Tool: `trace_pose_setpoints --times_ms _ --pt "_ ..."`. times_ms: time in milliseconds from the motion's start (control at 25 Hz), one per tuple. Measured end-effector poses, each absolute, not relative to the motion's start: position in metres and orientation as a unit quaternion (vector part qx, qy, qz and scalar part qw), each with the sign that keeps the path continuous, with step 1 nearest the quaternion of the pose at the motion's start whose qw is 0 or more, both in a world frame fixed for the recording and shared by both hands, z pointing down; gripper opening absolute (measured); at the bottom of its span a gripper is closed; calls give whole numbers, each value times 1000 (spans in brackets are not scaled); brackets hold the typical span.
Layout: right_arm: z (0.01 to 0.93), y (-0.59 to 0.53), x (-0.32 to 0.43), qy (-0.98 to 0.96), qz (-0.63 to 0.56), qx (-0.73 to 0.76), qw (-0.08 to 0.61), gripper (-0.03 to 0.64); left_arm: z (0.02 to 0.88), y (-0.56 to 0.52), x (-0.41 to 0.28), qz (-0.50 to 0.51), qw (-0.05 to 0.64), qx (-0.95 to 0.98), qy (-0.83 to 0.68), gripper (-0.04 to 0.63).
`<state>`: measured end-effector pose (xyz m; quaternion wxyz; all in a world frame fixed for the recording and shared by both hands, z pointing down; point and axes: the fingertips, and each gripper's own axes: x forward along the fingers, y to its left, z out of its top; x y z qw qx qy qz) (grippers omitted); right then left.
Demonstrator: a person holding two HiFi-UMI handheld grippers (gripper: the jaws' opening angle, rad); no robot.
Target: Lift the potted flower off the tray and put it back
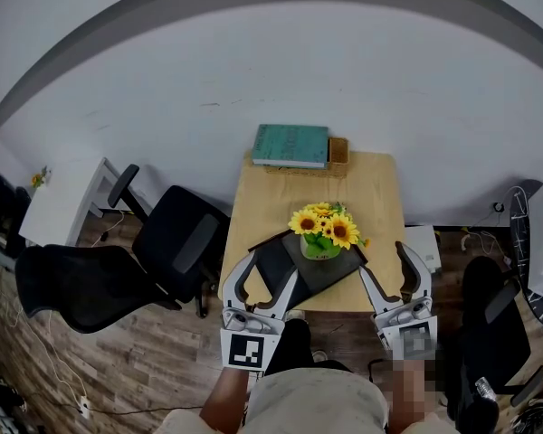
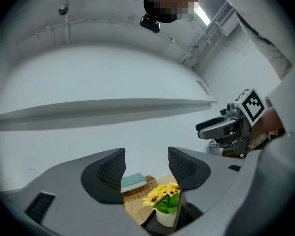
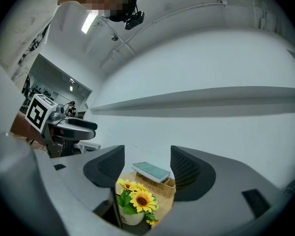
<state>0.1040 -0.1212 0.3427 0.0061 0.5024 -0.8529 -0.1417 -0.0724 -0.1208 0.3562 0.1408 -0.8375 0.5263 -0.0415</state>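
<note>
On one tray (image 1: 276, 257), one potted flower (image 1: 323, 232)

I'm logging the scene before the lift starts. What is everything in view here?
potted flower: one, yellow blooms in a white pot, on the tray
tray: one, black, near edge of the table
table: one, light wood, by the white wall
book: one, teal, on top of the basket
basket: one, woven tan, far edge of the table
office chairs: two, black, on the floor left of the table
left gripper: one, grey, open and empty, at the tray's left side
right gripper: one, grey, open and empty, at the tray's right side
</note>
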Motion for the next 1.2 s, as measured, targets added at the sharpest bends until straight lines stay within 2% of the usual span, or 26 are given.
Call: trace_pose_setpoints --times_ms 120,480,560,640,720,840,1200 --pt "342 -118 104 -854 -152 497 9 232 359 -120 -69 -46 136 -841 522 276" --pt "347 -115 104 -853 -144 501 8 121 351 -118 -60 -33 156 -846 509 270" --pt "346 -114 102 -853 -149 500 10 102 355 -117 -61 -38 145 -846 512 228" --pt "346 -113 101 -853 -153 500 11 91 355 -116 -60 -38 150 -845 512 124" --pt "346 -112 99 -855 -155 495 15 86 354 -115 -60 -39 156 -845 511 92" --pt "346 -111 98 -859 -147 491 6 76 359 -116 -62 -35 118 -847 517 29" --pt "350 -110 101 -862 -135 489 14 33 355 -113 -59 -39 113 -852 509 5"
